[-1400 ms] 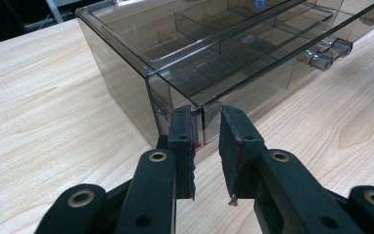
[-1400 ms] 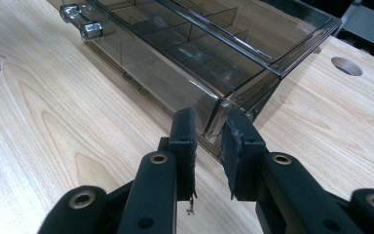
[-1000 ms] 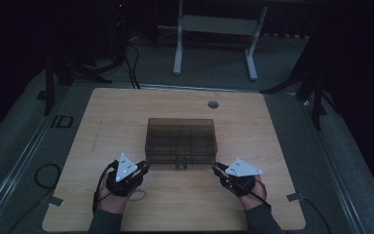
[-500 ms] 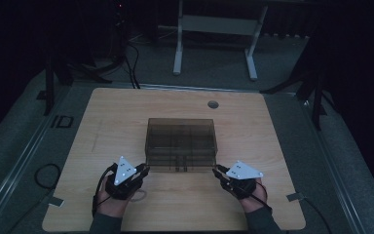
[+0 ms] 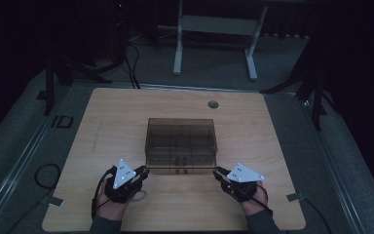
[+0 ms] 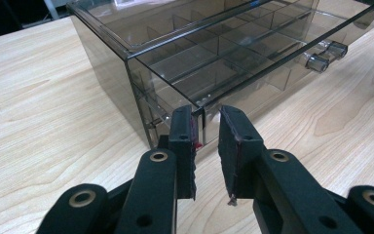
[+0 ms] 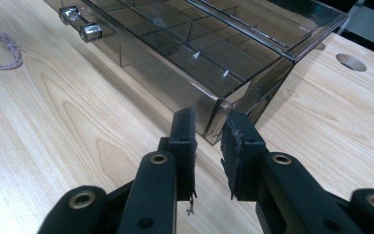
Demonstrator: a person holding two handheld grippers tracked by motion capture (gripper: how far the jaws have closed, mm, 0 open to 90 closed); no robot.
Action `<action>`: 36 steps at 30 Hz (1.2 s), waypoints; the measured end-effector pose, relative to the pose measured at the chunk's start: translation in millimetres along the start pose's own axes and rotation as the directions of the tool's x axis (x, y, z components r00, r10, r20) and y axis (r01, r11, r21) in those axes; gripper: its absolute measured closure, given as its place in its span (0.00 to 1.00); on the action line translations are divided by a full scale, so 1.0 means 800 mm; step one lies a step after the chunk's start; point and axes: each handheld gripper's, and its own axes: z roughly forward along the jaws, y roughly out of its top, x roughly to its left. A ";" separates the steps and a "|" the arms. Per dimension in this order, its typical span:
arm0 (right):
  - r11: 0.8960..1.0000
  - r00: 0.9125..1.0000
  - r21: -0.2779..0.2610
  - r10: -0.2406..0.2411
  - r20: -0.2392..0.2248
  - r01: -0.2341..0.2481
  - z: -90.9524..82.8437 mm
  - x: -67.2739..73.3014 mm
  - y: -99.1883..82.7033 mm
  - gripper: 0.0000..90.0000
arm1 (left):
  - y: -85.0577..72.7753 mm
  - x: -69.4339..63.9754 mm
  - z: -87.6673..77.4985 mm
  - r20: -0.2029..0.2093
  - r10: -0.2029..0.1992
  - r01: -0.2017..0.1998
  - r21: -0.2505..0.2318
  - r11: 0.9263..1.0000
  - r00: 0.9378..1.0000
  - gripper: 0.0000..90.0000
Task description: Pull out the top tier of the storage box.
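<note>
Two tools, left gripper [image 5: 145,171] and right gripper [image 5: 217,171], jaws slightly apart and empty, line up on the clear box's [image 5: 181,141] 7 and 5 o'clock corners; next, squeeze.

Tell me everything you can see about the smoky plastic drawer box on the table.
The drawer box is tinted see-through plastic, rectangular, standing upright mid-table on the wooden table. Inside, dividers form small compartments that look empty. Two clear round knobs stick out of its front. The left hand-held gripper and right hand-held gripper each point at a front corner; contact is unclear.
</note>
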 end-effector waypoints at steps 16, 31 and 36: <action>1.000 1.000 -0.004 -0.002 -0.002 0.002 -0.006 0.005 -0.002 0.84 | -0.004 -0.005 -0.007 0.002 -0.001 0.001 -0.004 1.000 1.000 0.86; 1.000 1.000 -0.002 -0.003 -0.009 0.003 -0.008 0.010 -0.006 0.84 | -0.009 -0.010 -0.011 0.001 -0.009 0.009 -0.002 1.000 1.000 0.86; 1.000 1.000 -0.002 -0.002 -0.009 0.002 -0.009 0.011 -0.006 0.84 | -0.010 -0.010 -0.012 0.003 -0.007 0.007 -0.002 1.000 1.000 0.86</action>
